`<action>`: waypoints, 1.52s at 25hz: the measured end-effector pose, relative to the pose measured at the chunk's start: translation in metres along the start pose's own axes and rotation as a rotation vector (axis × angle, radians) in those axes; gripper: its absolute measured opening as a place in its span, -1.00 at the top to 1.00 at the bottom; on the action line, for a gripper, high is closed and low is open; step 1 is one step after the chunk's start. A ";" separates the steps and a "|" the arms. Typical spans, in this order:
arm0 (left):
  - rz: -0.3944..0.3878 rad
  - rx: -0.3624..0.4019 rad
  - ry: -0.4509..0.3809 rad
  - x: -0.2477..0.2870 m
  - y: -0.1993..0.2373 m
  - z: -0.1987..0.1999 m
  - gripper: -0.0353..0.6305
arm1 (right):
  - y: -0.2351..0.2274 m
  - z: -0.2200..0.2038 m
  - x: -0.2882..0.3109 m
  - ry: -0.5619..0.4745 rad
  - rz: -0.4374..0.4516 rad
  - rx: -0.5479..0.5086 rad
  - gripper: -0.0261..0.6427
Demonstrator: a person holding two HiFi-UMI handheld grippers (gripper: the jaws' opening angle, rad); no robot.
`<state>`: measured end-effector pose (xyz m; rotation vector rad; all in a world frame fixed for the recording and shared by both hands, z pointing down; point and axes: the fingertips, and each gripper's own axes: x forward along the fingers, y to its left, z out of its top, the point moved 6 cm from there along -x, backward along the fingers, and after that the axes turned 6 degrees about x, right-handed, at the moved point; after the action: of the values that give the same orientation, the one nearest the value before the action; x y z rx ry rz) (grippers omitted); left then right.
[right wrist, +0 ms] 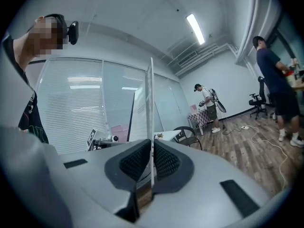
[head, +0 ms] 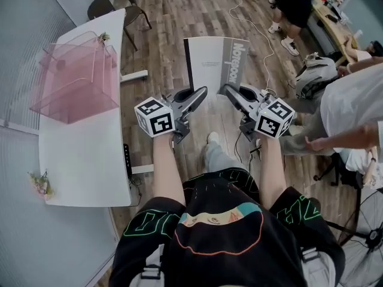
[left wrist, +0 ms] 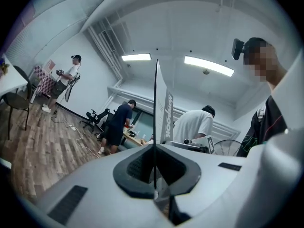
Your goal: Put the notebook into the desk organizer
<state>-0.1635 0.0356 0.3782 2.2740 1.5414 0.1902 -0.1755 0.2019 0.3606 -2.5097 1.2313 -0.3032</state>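
I hold a grey-and-white notebook (head: 215, 61) upright over the wood floor, gripped by both lower corners. My left gripper (head: 200, 94) is shut on its left bottom edge and my right gripper (head: 226, 90) on its right bottom edge. In the left gripper view the notebook (left wrist: 156, 103) stands edge-on between the shut jaws (left wrist: 154, 175). The right gripper view shows the same thin edge (right wrist: 151, 103) pinched between the dark pads (right wrist: 152, 167). The pink see-through desk organizer (head: 75, 79) stands on the white desk (head: 90, 154), to the left of both grippers and apart from them.
A dark chair (head: 116, 5) stands behind the desk's far end. A small flower sprig (head: 40, 184) lies at the desk's near left. A person in a white shirt (head: 353, 106) is close on the right, another (head: 296, 5) farther back. A fan (head: 365, 244) stands at lower right.
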 end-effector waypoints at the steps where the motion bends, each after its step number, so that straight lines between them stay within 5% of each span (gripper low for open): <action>1: 0.000 -0.020 0.002 0.012 0.012 -0.002 0.88 | -0.016 0.002 0.003 0.004 -0.010 0.011 0.88; 6: -0.005 -0.100 0.027 0.057 0.061 -0.015 0.88 | -0.083 0.001 0.013 0.016 -0.044 0.071 0.87; 18: 0.020 -0.114 0.102 0.195 0.153 0.031 0.88 | -0.237 0.073 0.033 -0.043 -0.026 0.160 0.87; 38: -0.069 -0.123 0.084 0.239 0.235 0.045 0.88 | -0.304 0.094 0.074 -0.056 -0.092 0.139 0.87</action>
<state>0.1463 0.1684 0.4037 2.1389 1.6015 0.3553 0.1211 0.3357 0.3932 -2.4420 1.0389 -0.3260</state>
